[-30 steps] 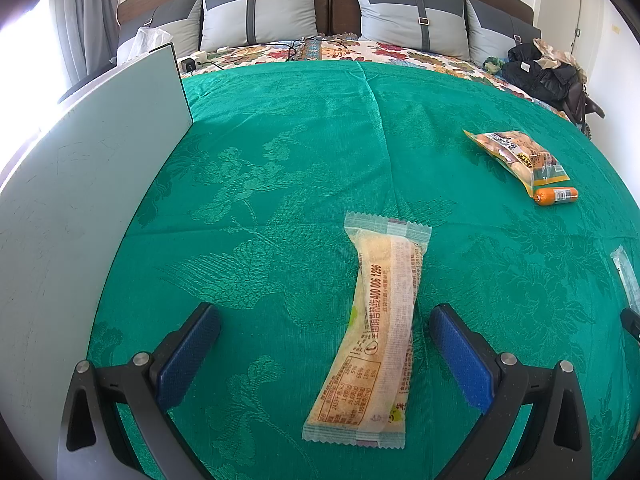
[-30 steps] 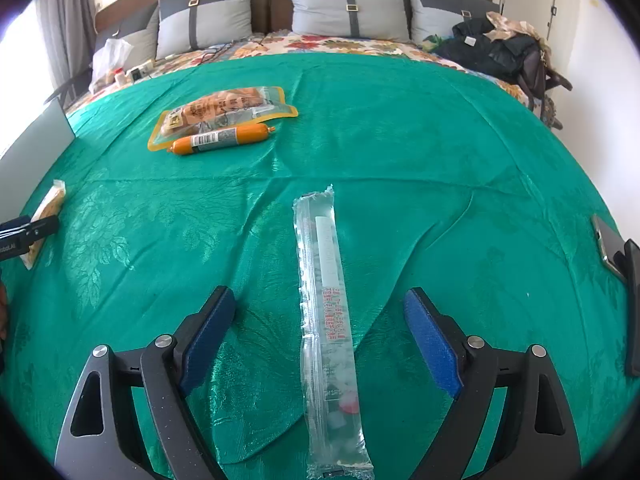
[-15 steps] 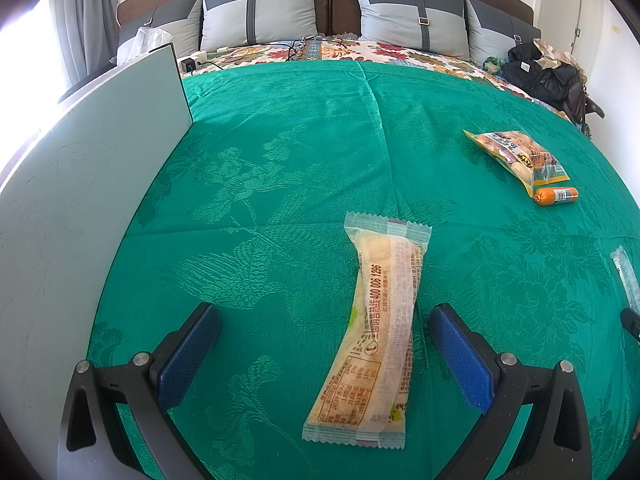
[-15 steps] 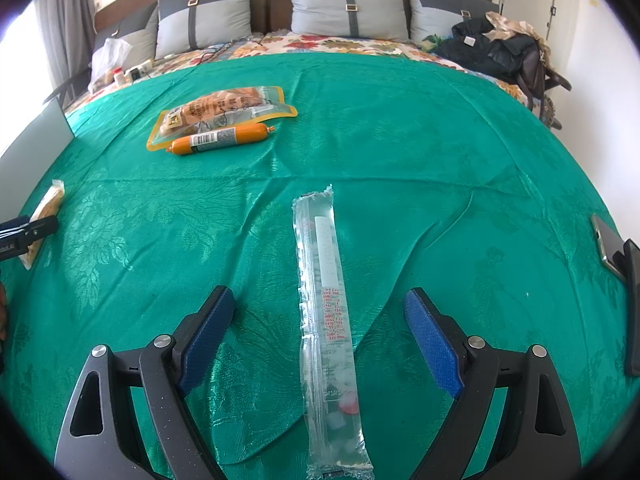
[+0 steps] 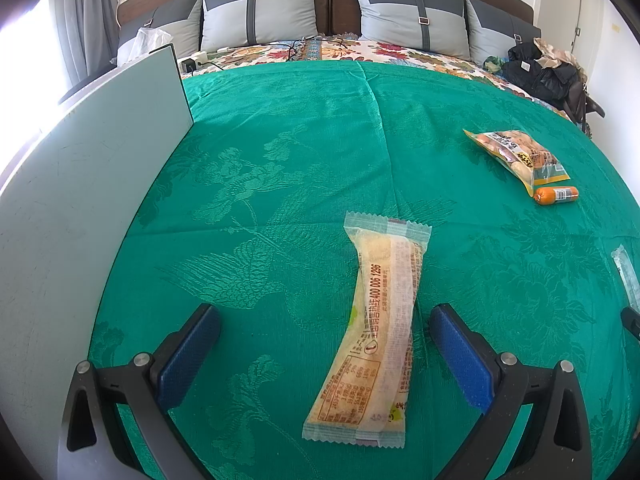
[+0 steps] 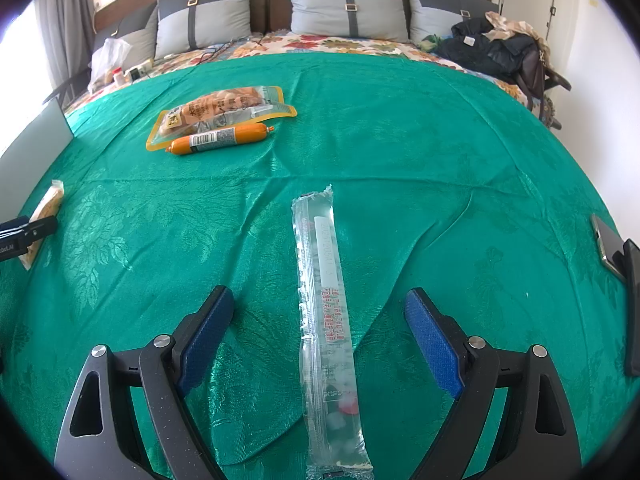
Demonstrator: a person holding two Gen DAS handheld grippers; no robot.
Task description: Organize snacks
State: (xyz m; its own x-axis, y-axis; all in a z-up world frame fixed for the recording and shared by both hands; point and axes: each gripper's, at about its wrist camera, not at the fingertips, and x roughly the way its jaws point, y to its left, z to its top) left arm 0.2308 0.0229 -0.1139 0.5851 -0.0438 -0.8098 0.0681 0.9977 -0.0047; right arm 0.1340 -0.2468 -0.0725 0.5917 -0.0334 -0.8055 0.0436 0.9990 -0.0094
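Observation:
A long yellow snack packet (image 5: 380, 328) lies on the green bedspread (image 5: 300, 152), between the wide-apart fingers of my left gripper (image 5: 324, 314), which stands open and touches nothing. A long clear packet (image 6: 326, 320) lies lengthwise between the blue pads of my right gripper (image 6: 320, 300), also open and clear of it. Farther off lie a yellow-edged bag of snacks (image 6: 222, 114) and an orange sausage stick (image 6: 220, 139) side by side. The same bag (image 5: 516, 156) and sausage (image 5: 556, 195) show at the right of the left wrist view.
A pale flat board (image 5: 80, 200) stands upright along the left side of the bed. Grey pillows (image 5: 260, 16) line the headboard. Dark clothes and a bag (image 6: 496, 52) are piled at the far right. A phone-like flat thing (image 6: 608, 246) lies at the right edge.

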